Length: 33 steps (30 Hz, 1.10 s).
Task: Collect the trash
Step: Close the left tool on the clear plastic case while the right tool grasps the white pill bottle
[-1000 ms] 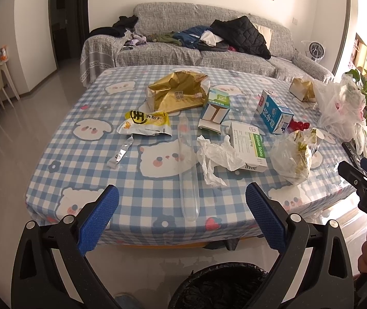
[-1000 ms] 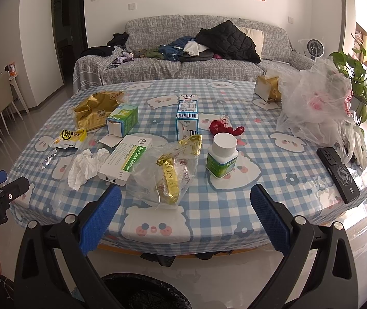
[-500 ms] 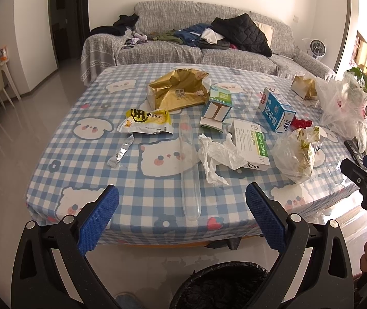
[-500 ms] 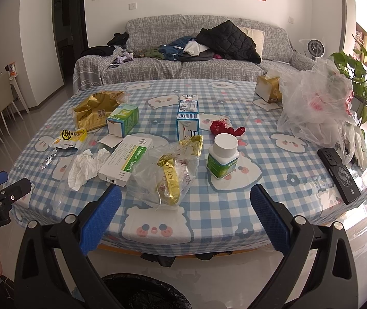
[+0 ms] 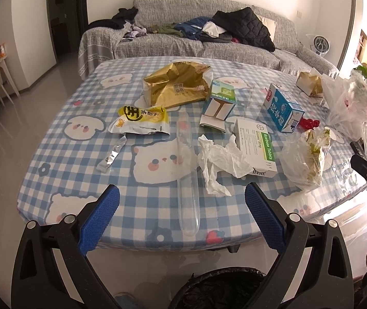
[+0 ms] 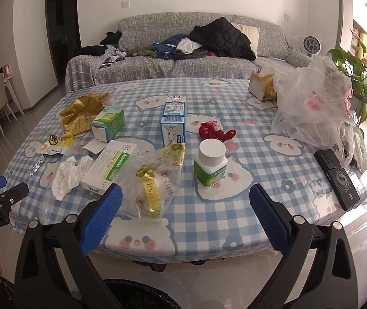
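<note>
**Both grippers wide open before a littered table**

The left gripper (image 5: 180, 216) hangs in front of the near edge of the blue-and-white checked tablecloth (image 5: 80, 154), its blue-padded fingers (image 5: 98, 219) spread far apart and holding nothing. The right gripper (image 6: 186, 216) stands the same way, fingers splayed wide and empty, just short of the table edge.

Trash is scattered across the cloth. A long clear plastic tube wrapper (image 5: 187, 180) lies lengthwise toward the left gripper, its rounded end near the table edge. Beside it on the right sits a crumpled white tissue (image 5: 219, 159), touching a white-and-green tablet box (image 5: 256, 146). Farther back lie a yellow snack packet (image 5: 139, 123), a small silver foil strip (image 5: 111, 154), a crumpled gold foil bag (image 5: 175, 85), an opened green-and-white carton (image 5: 219, 103) and a blue-and-white milk carton (image 5: 283, 108).

Directly ahead of the right gripper rests a clear plastic bag with gold ribbon inside (image 6: 155, 177). Just to its right stands an upright white-capped bottle with a green label (image 6: 209, 164), and behind that a scrap of red wrapping (image 6: 214, 131). A black phone (image 6: 336, 177) lies near the right edge, with a large translucent plastic bag (image 6: 314, 103) and a gold tissue box (image 6: 262, 87) beyond.

Below both grippers, on the floor, is what seems to be a black-lined waste bin (image 5: 219, 291), only partly visible
</note>
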Each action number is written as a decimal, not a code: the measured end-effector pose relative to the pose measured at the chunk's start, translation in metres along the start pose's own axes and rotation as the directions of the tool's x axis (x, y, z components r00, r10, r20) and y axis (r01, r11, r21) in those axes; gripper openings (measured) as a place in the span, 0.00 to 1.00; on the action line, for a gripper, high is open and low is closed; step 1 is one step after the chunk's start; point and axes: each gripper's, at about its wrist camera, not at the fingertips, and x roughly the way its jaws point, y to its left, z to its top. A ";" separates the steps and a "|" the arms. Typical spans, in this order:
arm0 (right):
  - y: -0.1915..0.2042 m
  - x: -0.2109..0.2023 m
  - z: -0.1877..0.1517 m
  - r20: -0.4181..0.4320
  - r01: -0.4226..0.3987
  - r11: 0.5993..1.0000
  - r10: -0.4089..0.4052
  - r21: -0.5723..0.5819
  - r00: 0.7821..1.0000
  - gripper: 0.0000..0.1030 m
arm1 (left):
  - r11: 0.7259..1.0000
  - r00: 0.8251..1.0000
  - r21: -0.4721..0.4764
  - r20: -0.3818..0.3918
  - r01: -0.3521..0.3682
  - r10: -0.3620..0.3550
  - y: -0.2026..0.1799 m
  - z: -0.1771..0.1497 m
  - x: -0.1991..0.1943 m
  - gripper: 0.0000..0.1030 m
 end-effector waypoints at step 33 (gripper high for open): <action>-0.049 0.109 0.019 -0.160 -0.030 0.999 0.025 -0.026 0.987 0.60 | 0.999 0.981 0.037 -0.196 0.016 -0.009 -0.003 0.005 0.098 0.73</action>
